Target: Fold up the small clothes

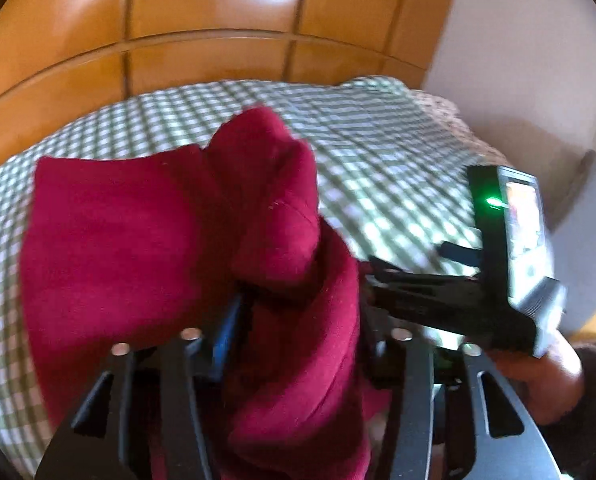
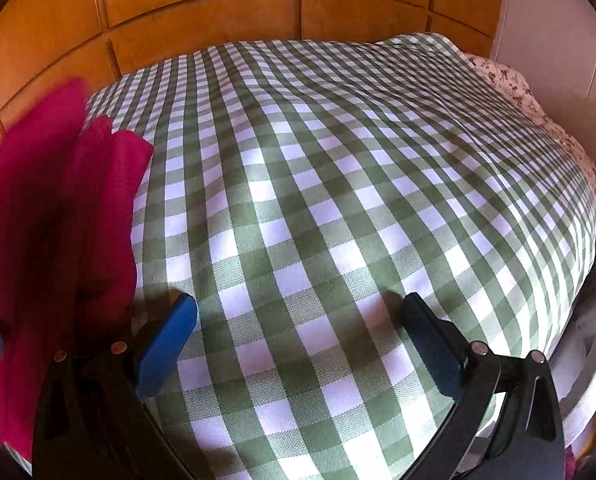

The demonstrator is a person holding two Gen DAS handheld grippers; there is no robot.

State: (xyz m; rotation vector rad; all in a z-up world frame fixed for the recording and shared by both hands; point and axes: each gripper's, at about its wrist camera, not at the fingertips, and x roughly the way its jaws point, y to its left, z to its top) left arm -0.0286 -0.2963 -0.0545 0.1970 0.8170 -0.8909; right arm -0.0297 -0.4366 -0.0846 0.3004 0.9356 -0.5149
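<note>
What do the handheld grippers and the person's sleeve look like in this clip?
Both grippers have black slotted frames with silver pivot bolts and blue finger pads. The right gripper's body carries a grey camera unit with a green light. The sleeve is dark.

Sunlit green-checked bedspread [image 2: 338, 200], glossy orange wooden panelling [image 2: 202, 20] behind, white wall [image 1: 518, 32] at right.

crimson garment [image 1: 138, 220], green-wht check bedcover [image 2: 338, 200]

Two black slotted gripper frames with silver round rivets; the right gripper [image 2: 298, 344] carries blue finger pads [image 2: 166, 344]. Beside it, a hand [image 1: 538, 376] wears a dark knitted sleeve [image 1: 590, 412].
</note>
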